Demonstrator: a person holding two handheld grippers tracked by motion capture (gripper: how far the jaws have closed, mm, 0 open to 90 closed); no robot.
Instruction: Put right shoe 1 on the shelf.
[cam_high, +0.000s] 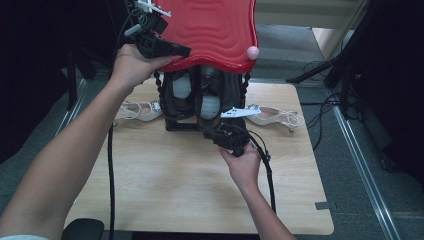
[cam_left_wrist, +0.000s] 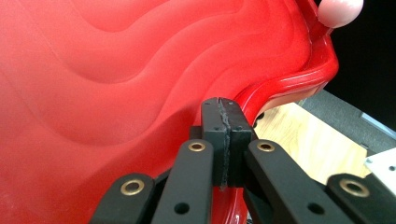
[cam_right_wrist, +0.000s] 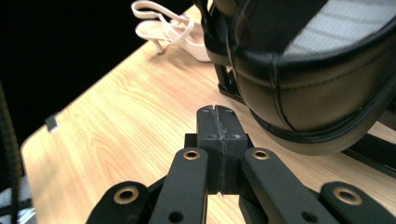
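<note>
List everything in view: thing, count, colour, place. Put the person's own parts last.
Lid: one, red with wavy ridges, raised at the table's far edge above the black shoes.
Knob: one, pink, on the lid's right corner.
Black shoes: two, black with pale insoles, on a rack under the lid.
Rack: one, black, at the table's far middle.
Sandals: two, white and strappy, one on each side of the rack.
Table: one, light wood.
Left claw: black, shut, its tips at the lid's rim.
Right claw: black, shut, empty, just in front of a black shoe.
Forearms and hands: two, entering from the bottom.
</note>
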